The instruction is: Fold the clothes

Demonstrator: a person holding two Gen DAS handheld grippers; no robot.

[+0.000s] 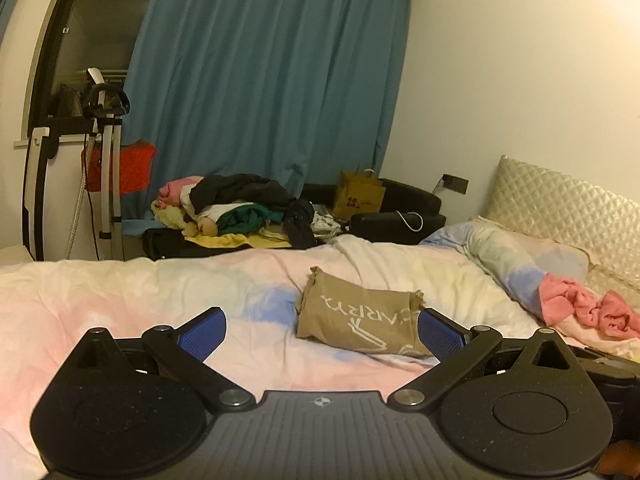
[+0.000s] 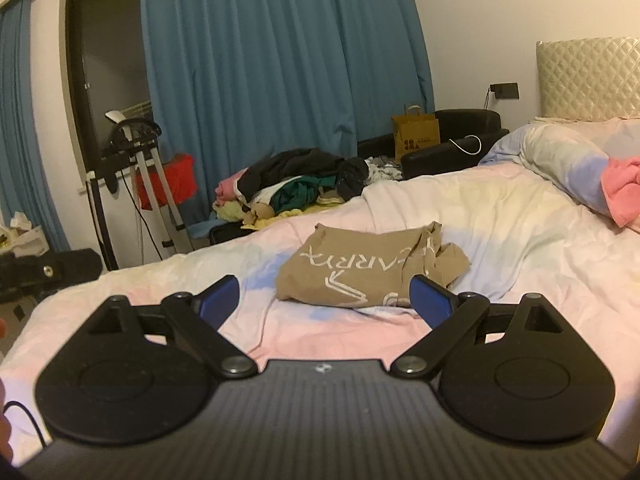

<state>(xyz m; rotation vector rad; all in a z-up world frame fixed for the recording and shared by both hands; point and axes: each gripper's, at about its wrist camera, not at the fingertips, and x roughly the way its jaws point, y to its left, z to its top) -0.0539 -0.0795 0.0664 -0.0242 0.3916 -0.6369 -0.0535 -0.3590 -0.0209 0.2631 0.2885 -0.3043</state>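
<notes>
Pastel bedding (image 1: 120,300) covers the bed that serves as the work surface, and on it lies the tan garment (image 1: 360,320), folded into a compact bundle with white lettering facing up. Its far right corner looks crumpled in the right wrist view, with loose cloth bunched beside the bundle. The left gripper (image 1: 322,330) hovers just short of the garment's near edge, fingers spread wide and holding nothing; its right finger overlaps the garment's corner in the picture, though contact cannot be confirmed. The right gripper (image 2: 324,298) sits likewise before the garment, released and empty.

Beyond the garment, a pink cloth (image 1: 588,308) lies to its right near the quilted headboard (image 1: 560,208), and a pile of unsorted clothes (image 1: 240,208) sits behind the bed, in front of the blue curtain (image 1: 260,80).

Judging from here, the risk is that a pinch at the near edge catches only the top layer, or grabs bedding underneath, so the fold opens when lifted.
</notes>
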